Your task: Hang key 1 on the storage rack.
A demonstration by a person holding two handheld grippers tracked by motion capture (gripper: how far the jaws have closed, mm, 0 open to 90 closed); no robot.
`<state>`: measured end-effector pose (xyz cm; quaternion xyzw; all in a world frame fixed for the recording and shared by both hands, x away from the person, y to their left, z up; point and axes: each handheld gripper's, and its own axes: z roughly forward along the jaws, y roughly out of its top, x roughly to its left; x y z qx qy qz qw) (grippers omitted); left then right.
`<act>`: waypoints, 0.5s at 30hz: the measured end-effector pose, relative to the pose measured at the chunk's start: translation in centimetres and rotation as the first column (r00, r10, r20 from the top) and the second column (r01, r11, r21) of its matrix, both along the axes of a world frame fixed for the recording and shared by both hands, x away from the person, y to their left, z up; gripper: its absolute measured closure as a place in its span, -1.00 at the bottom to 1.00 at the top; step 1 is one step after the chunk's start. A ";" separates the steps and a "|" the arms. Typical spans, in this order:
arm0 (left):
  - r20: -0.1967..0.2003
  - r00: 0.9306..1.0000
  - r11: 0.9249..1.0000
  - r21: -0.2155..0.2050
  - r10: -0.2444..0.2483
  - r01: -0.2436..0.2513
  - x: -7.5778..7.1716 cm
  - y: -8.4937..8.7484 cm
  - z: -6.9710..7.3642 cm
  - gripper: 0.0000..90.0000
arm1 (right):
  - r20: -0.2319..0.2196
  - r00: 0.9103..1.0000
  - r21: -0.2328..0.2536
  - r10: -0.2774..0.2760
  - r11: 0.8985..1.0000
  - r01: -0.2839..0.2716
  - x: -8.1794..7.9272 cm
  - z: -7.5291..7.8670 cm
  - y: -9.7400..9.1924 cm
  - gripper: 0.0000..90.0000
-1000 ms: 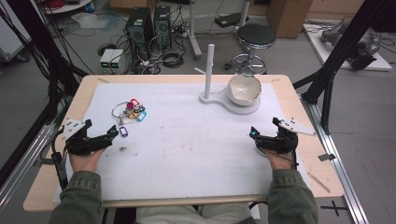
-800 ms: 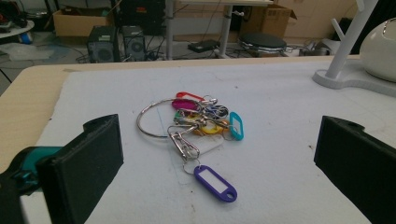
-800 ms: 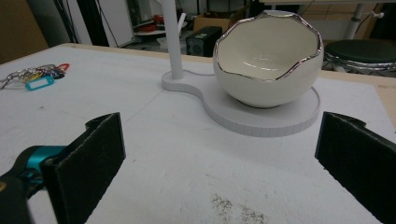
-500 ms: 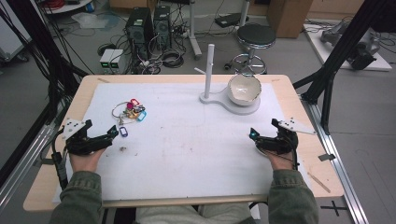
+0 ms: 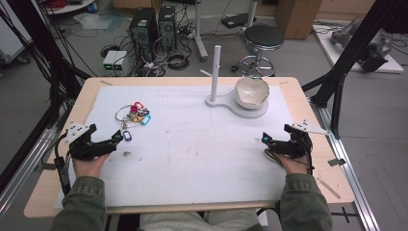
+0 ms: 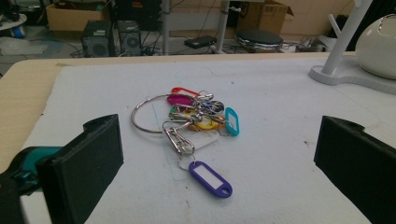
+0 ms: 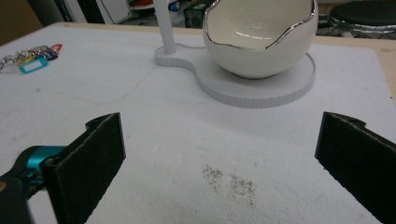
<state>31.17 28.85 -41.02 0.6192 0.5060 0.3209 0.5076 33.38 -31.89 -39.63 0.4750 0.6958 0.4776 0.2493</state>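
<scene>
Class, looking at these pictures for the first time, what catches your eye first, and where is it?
The bunch of keys with coloured tags lies on the white mat's left side, just ahead of the open left gripper. Far right stands a cracked-egg-shaped white bowl on a white stand with an upright post.

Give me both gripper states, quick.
Left gripper: open, empty, near the key bunch.
Right gripper: open, empty, facing the bowl.

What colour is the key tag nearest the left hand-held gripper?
Purple key tag, clearest in the left gripper view.
</scene>
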 end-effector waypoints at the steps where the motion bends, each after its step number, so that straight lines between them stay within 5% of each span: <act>1: 0.000 1.000 1.000 0.000 0.000 0.000 0.0 0.0 0.0 -0.96 | -0.004 1.000 -0.003 0.002 1.000 -0.002 0.0 0.0 -0.1 -0.98; 15: -0.005 1.000 1.000 0.001 -0.003 0.003 0.0 0.0 0.0 -0.96 | -0.079 0.996 -0.049 0.032 0.998 -0.036 0.3 -0.3 -1.1 -0.98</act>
